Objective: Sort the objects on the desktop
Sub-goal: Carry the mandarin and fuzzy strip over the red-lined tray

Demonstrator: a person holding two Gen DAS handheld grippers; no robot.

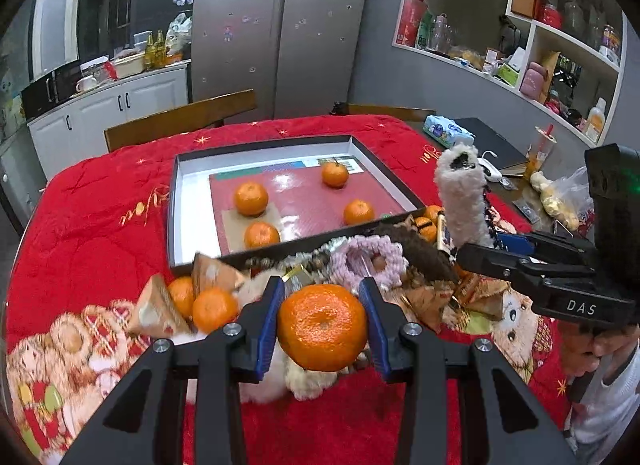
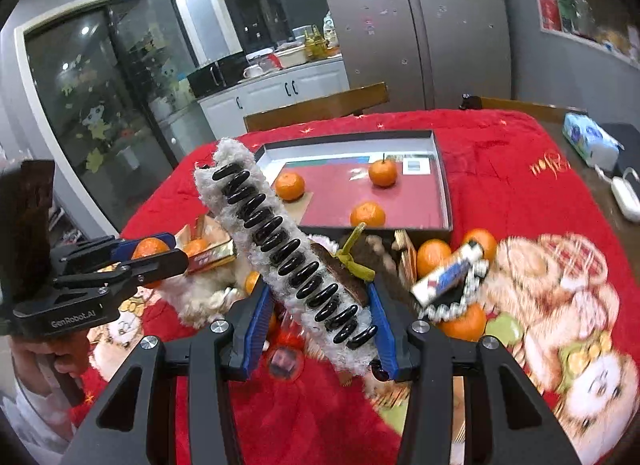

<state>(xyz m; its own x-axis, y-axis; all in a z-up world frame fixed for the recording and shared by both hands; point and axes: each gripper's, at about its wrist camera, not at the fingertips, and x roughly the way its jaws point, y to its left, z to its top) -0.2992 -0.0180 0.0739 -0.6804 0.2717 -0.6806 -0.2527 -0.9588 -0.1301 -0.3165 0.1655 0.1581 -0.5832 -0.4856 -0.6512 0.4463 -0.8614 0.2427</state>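
Observation:
My left gripper is shut on a tangerine, held just above a heap of mixed items at the near edge of a shallow black-rimmed tray. Several tangerines lie in that tray. At the right of the left wrist view, my right gripper holds a fluffy white hair clip upright. In the right wrist view my right gripper is shut on the same clip, whose black teeth face the camera. My left gripper shows at the left with its tangerine.
The heap on the red quilted cloth holds loose tangerines, snack packets, a pink scrunchie, a brown furry clip and a wrapped bar. Wooden chair backs stand behind the table. A tissue pack and a plastic bag lie at the right.

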